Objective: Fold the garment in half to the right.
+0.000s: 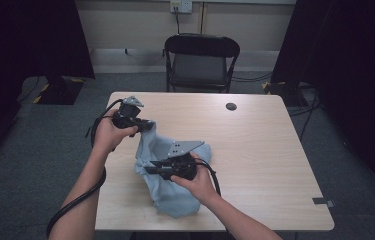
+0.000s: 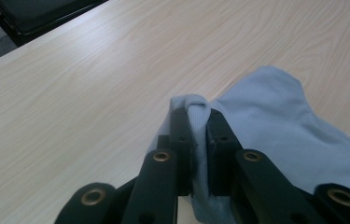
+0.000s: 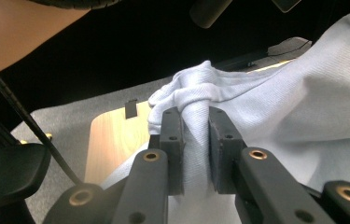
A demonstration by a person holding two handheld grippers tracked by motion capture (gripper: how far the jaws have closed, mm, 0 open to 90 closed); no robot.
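Your left gripper [image 2: 196,122] had its jaws clamped on a thin fold of the pale blue cloth [image 2: 275,126], which bulged just past the tips and spread away to one side over the wooden table [image 2: 93,93]. Your right gripper [image 3: 195,123] was closed on a thicker bunch of the same cloth, gathered between its pads and billowing out beyond them. From above, the cloth hung between the two grippers, its lower part resting on the table under your right hand [image 1: 195,181].

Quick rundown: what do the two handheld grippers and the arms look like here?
Both the left gripper and right gripper are black, each with two flat black jaws on linkage arms with brass-coloured pivot bushings. Each carries a grey three-cornered plate on top and trails a thick black cable. Forearms are bare, no sleeves visible.
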